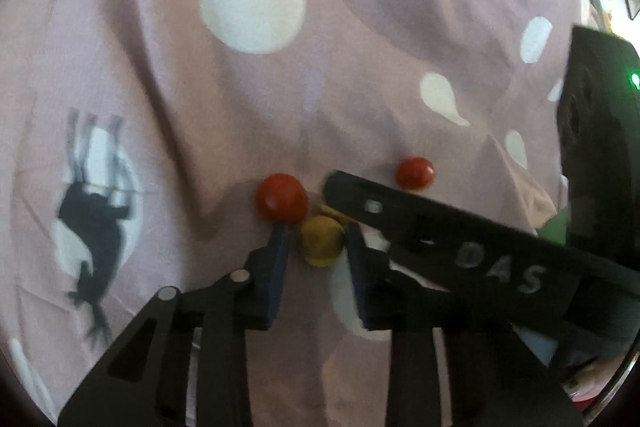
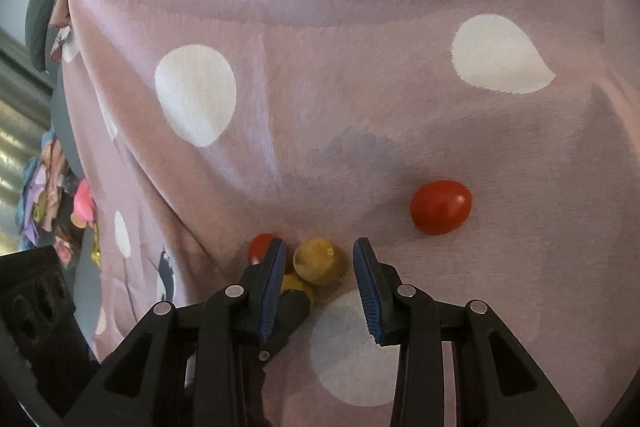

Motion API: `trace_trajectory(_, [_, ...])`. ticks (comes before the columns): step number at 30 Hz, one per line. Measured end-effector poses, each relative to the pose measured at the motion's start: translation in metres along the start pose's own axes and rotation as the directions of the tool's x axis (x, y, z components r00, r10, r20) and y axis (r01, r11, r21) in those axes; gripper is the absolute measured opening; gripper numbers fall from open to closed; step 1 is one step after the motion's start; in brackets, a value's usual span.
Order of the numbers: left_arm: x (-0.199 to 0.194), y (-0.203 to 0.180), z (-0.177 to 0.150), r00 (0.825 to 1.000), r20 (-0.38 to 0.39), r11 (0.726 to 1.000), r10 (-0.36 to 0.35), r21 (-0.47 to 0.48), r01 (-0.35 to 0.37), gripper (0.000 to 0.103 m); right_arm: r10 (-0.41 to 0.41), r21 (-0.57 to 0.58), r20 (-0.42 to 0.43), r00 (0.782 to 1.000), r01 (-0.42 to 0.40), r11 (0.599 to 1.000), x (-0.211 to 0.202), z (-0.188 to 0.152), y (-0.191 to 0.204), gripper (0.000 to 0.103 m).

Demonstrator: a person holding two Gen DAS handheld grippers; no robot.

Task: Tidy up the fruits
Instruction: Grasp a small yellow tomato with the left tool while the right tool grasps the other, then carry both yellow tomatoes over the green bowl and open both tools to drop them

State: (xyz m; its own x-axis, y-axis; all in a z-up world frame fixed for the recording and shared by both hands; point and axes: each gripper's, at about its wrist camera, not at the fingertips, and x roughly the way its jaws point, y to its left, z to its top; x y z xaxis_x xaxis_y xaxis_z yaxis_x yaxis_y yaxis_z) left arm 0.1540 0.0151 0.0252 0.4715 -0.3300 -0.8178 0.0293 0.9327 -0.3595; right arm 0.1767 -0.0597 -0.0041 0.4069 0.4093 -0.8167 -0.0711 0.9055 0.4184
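Observation:
Small fruits lie on a pink spotted cloth point(image 1: 360, 67). In the left wrist view, my left gripper point(image 1: 316, 239) is open around a yellow fruit point(image 1: 322, 241); a red tomato point(image 1: 282, 198) sits at its left fingertip and a second red tomato point(image 1: 415, 173) lies farther right. My right gripper's finger point(image 1: 440, 227) crosses in from the right, over another yellow fruit. In the right wrist view, my right gripper point(image 2: 320, 255) is open around a yellow fruit point(image 2: 318, 261), with a second yellow fruit point(image 2: 296, 285) below it, a red tomato point(image 2: 260, 247) behind the left finger and another red tomato point(image 2: 440, 207) to the right.
The cloth point(image 2: 320, 67) is wrinkled, with white spots and a black animal print point(image 1: 96, 219). Its left edge drops off in the right wrist view, with colourful clutter point(image 2: 52, 195) beyond. Something green point(image 1: 554, 227) peeks out behind the right gripper's body.

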Motion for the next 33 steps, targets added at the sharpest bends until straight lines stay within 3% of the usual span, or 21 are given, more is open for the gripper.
trace_trajectory(4, [0.004,-0.001,-0.003,1.000,0.010,1.000,0.003,0.006,-0.003,0.025,-0.017,-0.045,0.005,1.000,0.017,0.999,0.007,-0.003,0.006,0.030])
trace_trajectory(11, [-0.011,0.003,-0.010,0.999,0.029,1.000,0.028,-0.003,-0.028,0.025,-0.004,-0.034,0.007,1.000,0.004,0.999,-0.001,-0.003,0.001,0.030])
trace_trajectory(14, [-0.021,0.005,-0.016,1.000,0.027,1.000,0.006,-0.018,-0.005,0.025,0.009,-0.030,0.018,1.000,-0.008,1.000,-0.015,-0.005,0.005,0.030])
trace_trajectory(18, [-0.041,0.007,-0.023,0.998,0.045,0.999,0.035,-0.014,-0.035,0.025,0.012,-0.043,0.039,0.999,-0.010,0.999,-0.038,-0.012,0.014,0.030])
trace_trajectory(28, [-0.080,-0.008,-0.039,0.994,0.099,0.998,0.044,0.050,-0.049,0.025,-0.030,-0.079,0.149,0.988,0.042,0.996,-0.100,-0.046,0.022,0.030])
trace_trajectory(33, [-0.078,-0.023,-0.040,0.993,0.112,0.997,0.038,0.065,-0.046,0.025,-0.118,-0.050,0.219,0.969,0.132,0.990,-0.123,-0.072,0.008,0.030])
